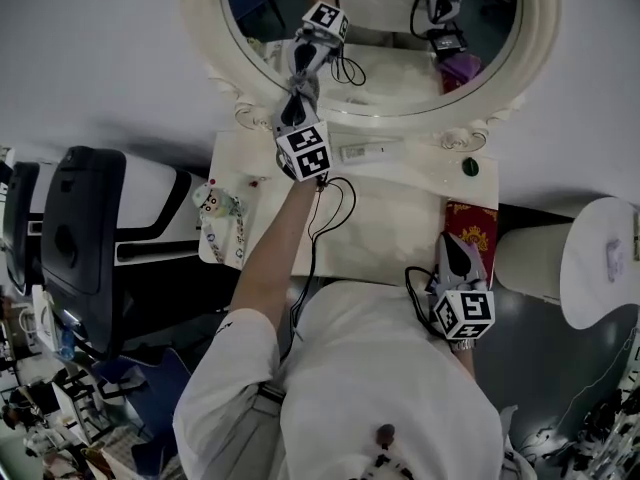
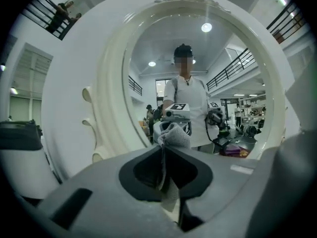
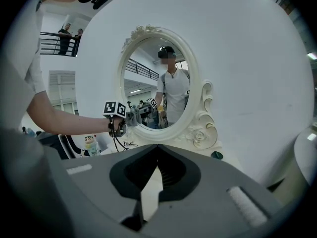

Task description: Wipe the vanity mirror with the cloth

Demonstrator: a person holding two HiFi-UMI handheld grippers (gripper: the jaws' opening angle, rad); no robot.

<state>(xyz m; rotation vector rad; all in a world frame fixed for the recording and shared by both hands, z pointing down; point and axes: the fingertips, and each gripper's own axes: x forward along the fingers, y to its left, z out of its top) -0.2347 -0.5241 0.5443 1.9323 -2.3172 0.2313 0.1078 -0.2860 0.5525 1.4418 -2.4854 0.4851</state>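
The oval vanity mirror (image 1: 400, 28) in a cream carved frame stands at the back of the white table. A grey cloth (image 1: 303, 85) is pinched in my left gripper (image 1: 298, 96), which is shut on it and holds it against the lower left of the glass. In the left gripper view the cloth (image 2: 174, 134) bunches out past the closed jaws of the left gripper (image 2: 166, 147), right at the mirror (image 2: 213, 68). My right gripper (image 1: 455, 246) hangs low at the table's front right, shut and empty. The right gripper view shows the mirror (image 3: 157, 83), the cloth (image 3: 132, 116) and the right gripper (image 3: 157, 163).
The white vanity table (image 1: 385, 218) carries a small cartoon figure (image 1: 210, 201) at its left edge, a white tube (image 1: 365, 152), a green round knob (image 1: 470, 167) and a red patterned item (image 1: 473, 230). A black chair (image 1: 85, 238) stands left, a white stool (image 1: 600, 258) right.
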